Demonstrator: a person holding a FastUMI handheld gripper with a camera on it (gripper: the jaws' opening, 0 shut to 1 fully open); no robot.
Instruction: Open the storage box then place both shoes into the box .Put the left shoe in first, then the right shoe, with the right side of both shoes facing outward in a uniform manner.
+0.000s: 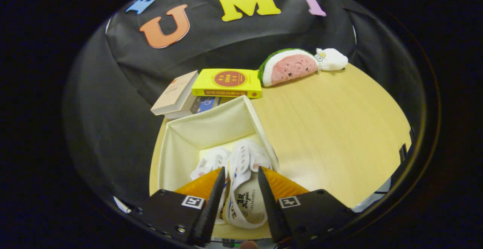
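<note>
An open cream storage box (211, 122) stands on the wooden table, just ahead of my fingers. Inside it, on the left, lies one white shoe (209, 162), toe pointing away. A second white shoe (247, 158) lies beside it against the box's right wall, with its heel opening toward me. My gripper (241, 171) reaches down over the box's near edge. Its two fingers press on either side of the second shoe's heel part. The near wall of the box is hidden behind the gripper body.
Several books, a yellow one (226, 83) on top and a beige one (175, 92) beside it, lie just behind the box. A watermelon plush (288, 67) and a small white plush (331, 59) rest at the table's far edge. Bare tabletop (332, 128) stretches right of the box.
</note>
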